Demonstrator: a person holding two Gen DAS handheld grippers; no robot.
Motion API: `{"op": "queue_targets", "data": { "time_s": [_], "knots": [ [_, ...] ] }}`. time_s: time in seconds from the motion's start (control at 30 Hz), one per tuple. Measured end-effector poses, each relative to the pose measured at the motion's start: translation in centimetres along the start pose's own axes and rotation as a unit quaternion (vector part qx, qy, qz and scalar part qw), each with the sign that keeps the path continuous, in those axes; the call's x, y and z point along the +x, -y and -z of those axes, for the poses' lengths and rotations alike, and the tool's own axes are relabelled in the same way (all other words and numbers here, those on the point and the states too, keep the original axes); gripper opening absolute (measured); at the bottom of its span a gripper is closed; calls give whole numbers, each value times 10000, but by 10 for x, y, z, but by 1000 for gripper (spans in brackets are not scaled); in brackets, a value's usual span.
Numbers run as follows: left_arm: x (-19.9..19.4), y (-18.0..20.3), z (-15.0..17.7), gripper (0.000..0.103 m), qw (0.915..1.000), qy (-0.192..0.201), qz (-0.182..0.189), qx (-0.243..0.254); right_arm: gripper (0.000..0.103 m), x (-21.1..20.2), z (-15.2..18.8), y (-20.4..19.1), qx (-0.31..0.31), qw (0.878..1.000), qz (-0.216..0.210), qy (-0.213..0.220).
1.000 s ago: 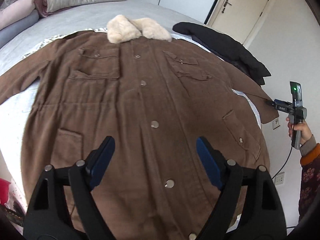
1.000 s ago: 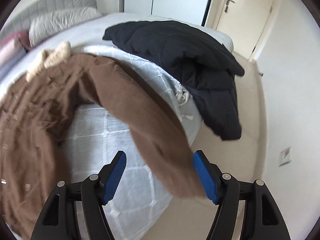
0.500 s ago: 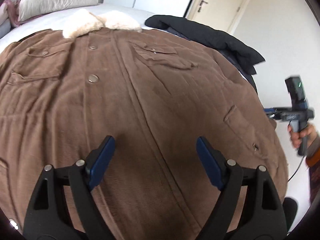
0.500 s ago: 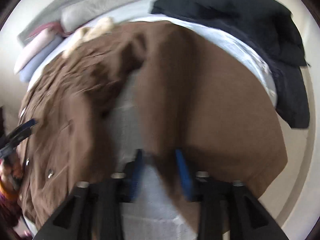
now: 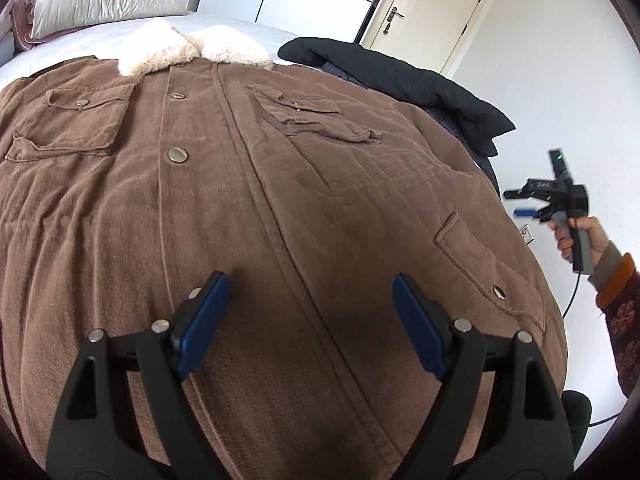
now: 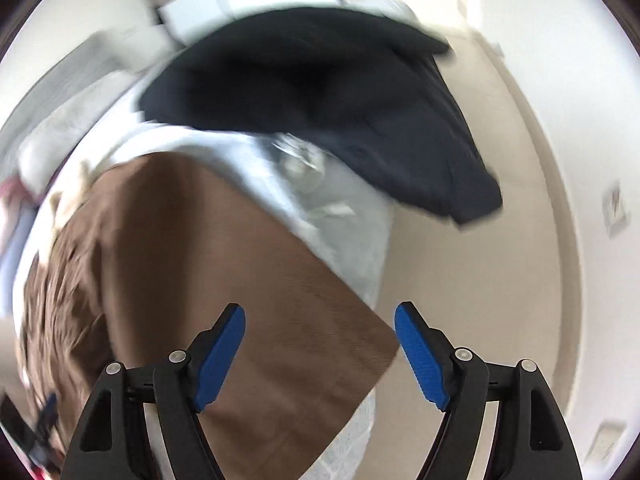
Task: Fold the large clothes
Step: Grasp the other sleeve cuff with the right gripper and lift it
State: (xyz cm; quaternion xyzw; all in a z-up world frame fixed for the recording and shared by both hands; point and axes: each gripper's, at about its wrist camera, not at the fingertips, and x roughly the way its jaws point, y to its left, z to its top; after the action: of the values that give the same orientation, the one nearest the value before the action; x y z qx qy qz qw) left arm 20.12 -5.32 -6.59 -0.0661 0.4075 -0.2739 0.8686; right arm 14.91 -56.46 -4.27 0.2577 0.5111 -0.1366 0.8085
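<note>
A large brown coat (image 5: 248, 208) with a cream fur collar (image 5: 192, 52) lies front-up and buttoned on the bed. My left gripper (image 5: 310, 312) is open and empty, hovering low over the coat's lower front. My right gripper (image 6: 320, 340) is open and empty, above the coat's brown sleeve (image 6: 240, 272) at the bed's side edge. The right gripper also shows in the left wrist view (image 5: 528, 202), off the coat's right edge. The right wrist view is blurred.
A black padded jacket (image 5: 400, 80) lies on the bed beyond the coat, also in the right wrist view (image 6: 340, 100). Pillows (image 5: 96, 0) sit at the headboard. Beige floor (image 6: 500, 280) and a white wall with sockets lie to the right. A door (image 5: 436, 12) stands behind.
My right gripper closed on the sleeve, carried it, and has now opened and let it go. My left gripper moved lower and closer over the coat.
</note>
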Motion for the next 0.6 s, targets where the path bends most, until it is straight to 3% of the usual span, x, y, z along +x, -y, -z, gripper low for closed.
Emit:
{"op": "queue_targets", "data": {
  "time_s": [0.17,0.33,0.4,0.47,0.53,0.6],
  "knots": [
    [1,-1,1,84,10000,-8,17,-13,78,25,21,44,1374,9851,-976,-345],
    [1,0,1,84,10000,-16,-32,32,78,31,34,67,1976,9666,-1609,-278],
    [1,3,0,84,9999,-33,-95,69,64,27,37,63,1982,9654,-1694,-52],
    [-2,7,-1,84,9997,-64,-187,107,27,8,42,58,1890,9720,-1342,394],
    [-7,12,-3,84,9996,-113,-192,150,15,-6,37,39,1526,9800,-1008,788],
    [-13,20,-7,84,9995,-164,-153,221,13,-35,32,17,864,9870,-548,1242]
  ]
}}
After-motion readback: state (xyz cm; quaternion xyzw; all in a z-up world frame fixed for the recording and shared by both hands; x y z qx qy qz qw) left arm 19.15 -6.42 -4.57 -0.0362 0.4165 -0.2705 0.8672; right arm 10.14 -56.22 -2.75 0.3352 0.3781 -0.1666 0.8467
